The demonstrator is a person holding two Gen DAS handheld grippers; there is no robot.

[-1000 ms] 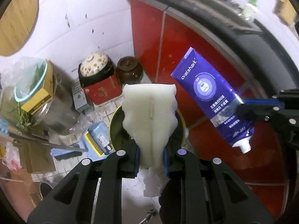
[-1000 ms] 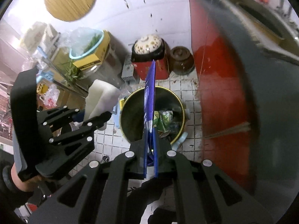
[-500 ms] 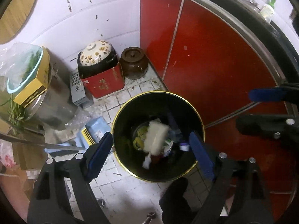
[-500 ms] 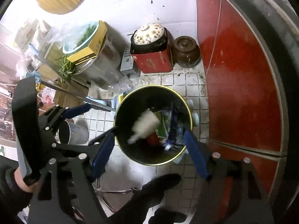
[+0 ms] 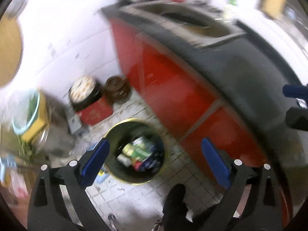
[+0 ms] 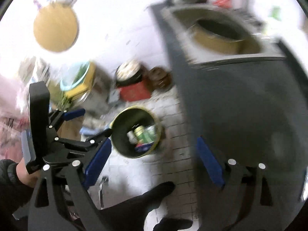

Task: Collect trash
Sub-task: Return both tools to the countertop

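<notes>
A round dark trash bin with a yellow rim (image 5: 115,130) stands on the tiled floor below me and holds mixed trash (image 5: 138,152); it also shows in the right wrist view (image 6: 119,119). My left gripper (image 5: 156,159) is open and empty, high above the bin. My right gripper (image 6: 154,157) is open and empty too; its blue fingertip (image 5: 294,91) shows at the right edge of the left wrist view. The left gripper (image 6: 84,121) shows at the left of the right wrist view. Both views are blurred.
A red cabinet (image 5: 173,88) with a dark countertop (image 5: 240,61) and a sink (image 6: 221,30) runs along the right. A patterned pot on a red box (image 5: 86,96), a brown jar (image 5: 115,86) and clutter (image 5: 32,119) sit against the white wall.
Both grippers have risen and tilted up away from the bin, which looks smaller now. The white foam piece and the toothpaste tube, dropped earlier, lie in the bin.
</notes>
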